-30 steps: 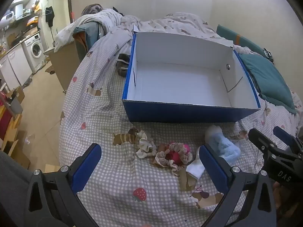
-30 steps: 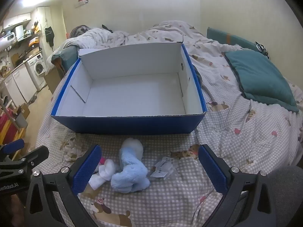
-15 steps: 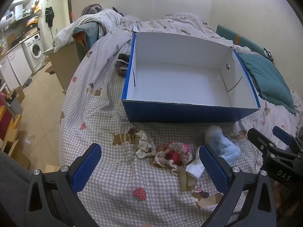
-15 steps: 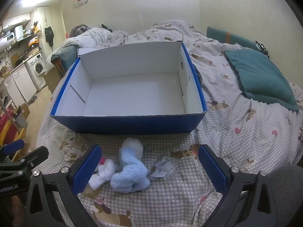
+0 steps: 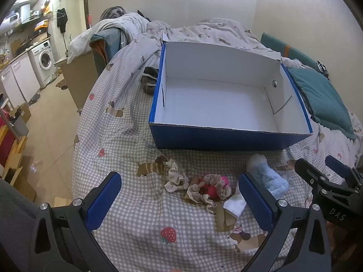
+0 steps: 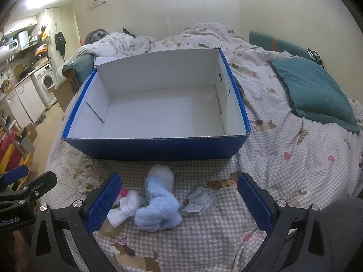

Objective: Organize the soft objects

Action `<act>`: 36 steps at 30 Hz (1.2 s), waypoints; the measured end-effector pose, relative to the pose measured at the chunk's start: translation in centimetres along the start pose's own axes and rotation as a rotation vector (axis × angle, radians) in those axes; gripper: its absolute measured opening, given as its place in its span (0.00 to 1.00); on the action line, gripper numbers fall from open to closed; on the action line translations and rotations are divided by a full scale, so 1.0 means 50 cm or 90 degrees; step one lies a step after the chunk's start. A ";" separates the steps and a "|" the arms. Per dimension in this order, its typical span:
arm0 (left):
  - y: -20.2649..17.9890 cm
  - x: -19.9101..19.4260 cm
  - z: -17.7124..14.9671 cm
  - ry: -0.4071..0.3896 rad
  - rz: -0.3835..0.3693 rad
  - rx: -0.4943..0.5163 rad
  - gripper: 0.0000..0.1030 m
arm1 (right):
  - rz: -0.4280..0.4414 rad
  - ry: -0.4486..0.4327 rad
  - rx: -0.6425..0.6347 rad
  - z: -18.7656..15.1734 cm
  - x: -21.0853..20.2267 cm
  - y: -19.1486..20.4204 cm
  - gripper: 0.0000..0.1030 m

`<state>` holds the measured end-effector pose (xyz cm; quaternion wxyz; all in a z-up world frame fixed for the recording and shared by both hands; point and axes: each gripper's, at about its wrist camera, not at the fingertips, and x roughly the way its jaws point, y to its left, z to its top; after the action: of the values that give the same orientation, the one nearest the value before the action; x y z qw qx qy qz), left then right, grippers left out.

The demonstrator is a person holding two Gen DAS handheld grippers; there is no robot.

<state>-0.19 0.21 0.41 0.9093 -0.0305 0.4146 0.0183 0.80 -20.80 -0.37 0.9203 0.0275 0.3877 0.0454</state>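
I hold both sets of jaws wide open and empty above the bed (image 5: pixel 127 206). The blue fluffy sock (image 6: pixel 158 206) lies between my right gripper (image 6: pixel 179 206) fingers, long axis pointing toward the empty blue box (image 6: pixel 156 146) just beyond. My left gripper (image 5: pixel 179 204) frames the pink scrunchie (image 5: pixel 209 189) and cream scrunchie (image 5: pixel 173 176). The right looks nearer the sock.

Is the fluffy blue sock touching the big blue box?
Apart. The right wrist view shows checked bedspread between the fluffy blue sock and the blue box.
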 end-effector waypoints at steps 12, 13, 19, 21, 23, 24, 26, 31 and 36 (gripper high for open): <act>0.000 0.001 -0.001 0.002 0.000 0.001 1.00 | -0.004 0.001 -0.006 -0.003 0.004 0.008 1.00; 0.000 0.001 -0.001 0.003 0.000 0.001 1.00 | -0.004 0.001 -0.006 -0.003 0.004 0.008 1.00; 0.001 0.006 -0.002 0.005 0.000 0.000 1.00 | -0.004 0.001 -0.006 -0.003 0.004 0.008 1.00; 0.001 0.007 -0.003 0.006 0.000 0.000 1.00 | -0.005 0.001 -0.006 -0.003 0.004 0.009 1.00; 0.001 0.006 -0.002 0.005 0.000 -0.001 1.00 | -0.004 0.001 -0.006 -0.003 0.004 0.009 1.00; 0.001 0.007 -0.002 0.005 0.000 -0.001 1.00 | -0.004 0.001 -0.006 -0.003 0.003 0.009 1.00; 0.000 0.007 -0.003 0.006 0.000 -0.001 1.00 | -0.004 0.001 -0.007 -0.003 0.004 0.010 1.00; 0.001 0.007 -0.002 0.006 0.000 0.000 1.00 | -0.004 0.001 -0.007 -0.003 0.004 0.012 1.00; 0.000 0.008 -0.003 0.006 -0.001 -0.001 1.00 | -0.006 0.001 -0.010 -0.003 0.003 0.012 1.00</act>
<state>-0.07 0.22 0.00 0.9074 -0.0316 0.4188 0.0180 0.77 -20.18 -0.56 0.9203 0.0186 0.3884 0.0437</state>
